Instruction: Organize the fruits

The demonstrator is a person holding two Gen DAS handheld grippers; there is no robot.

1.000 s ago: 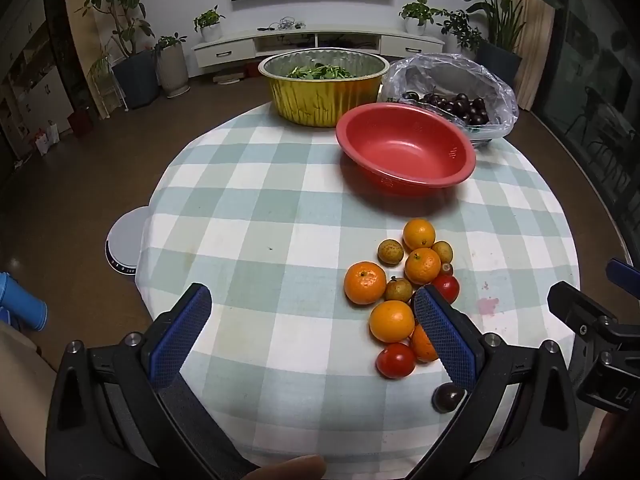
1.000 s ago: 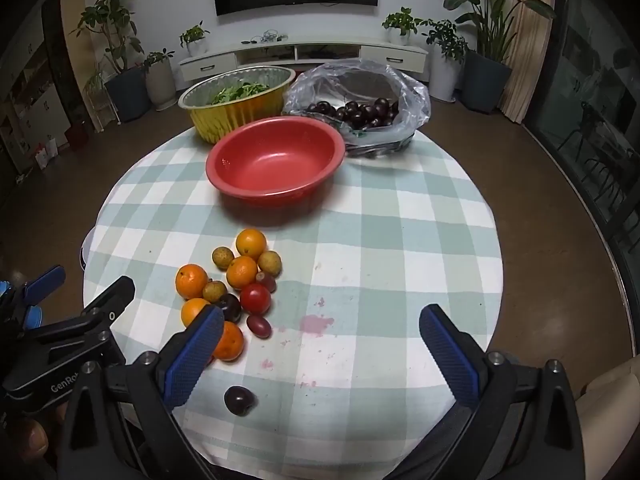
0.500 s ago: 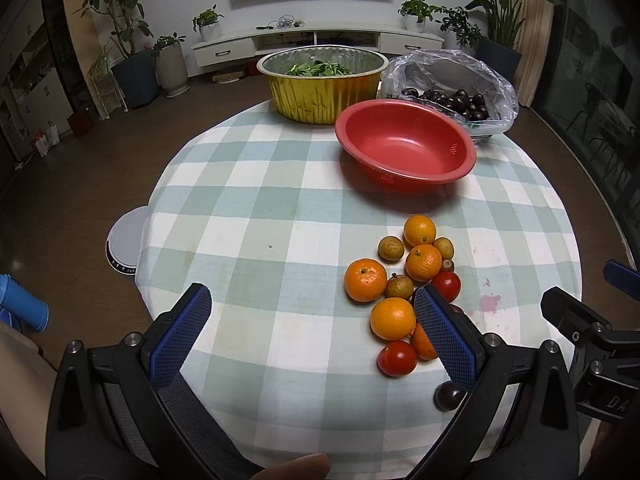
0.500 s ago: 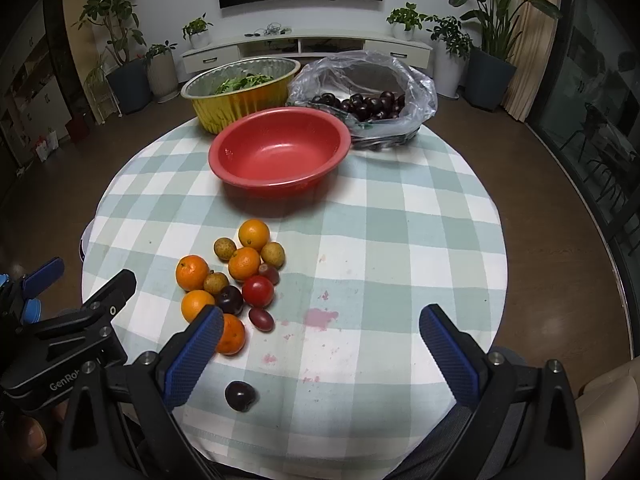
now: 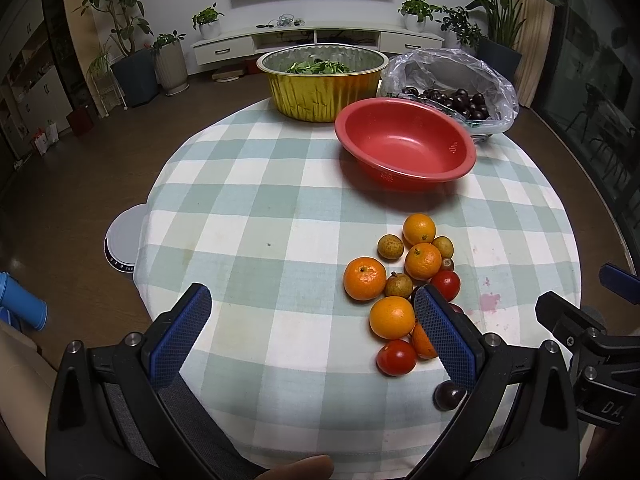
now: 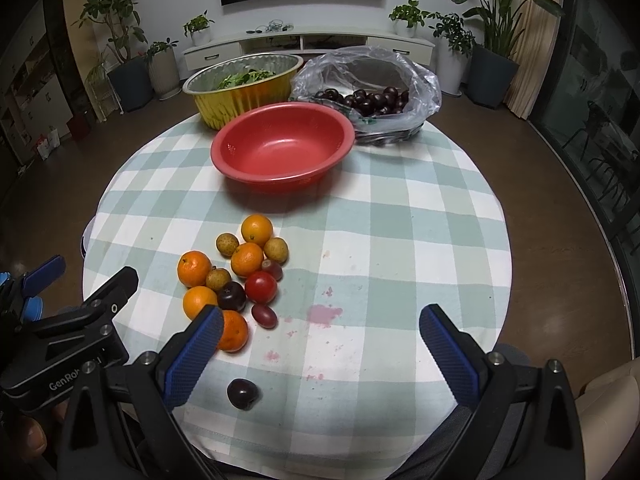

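Note:
A pile of fruit lies on the checked tablecloth: several oranges, small brown fruits, red tomatoes and dark plums; it also shows in the right wrist view. One dark plum lies apart near the front edge. An empty red bowl stands behind the pile. My left gripper is open and empty, just left of the pile. My right gripper is open and empty, right of the pile, above the tablecloth.
A gold foil bowl of greens and a plastic bag of dark cherries stand at the back of the round table. A white disc sits on the floor at left. Potted plants and a TV stand line the far wall.
Both grippers have moved slightly forward and lower toward the table; the fruit and bowls look a little nearer. Nothing was picked up.

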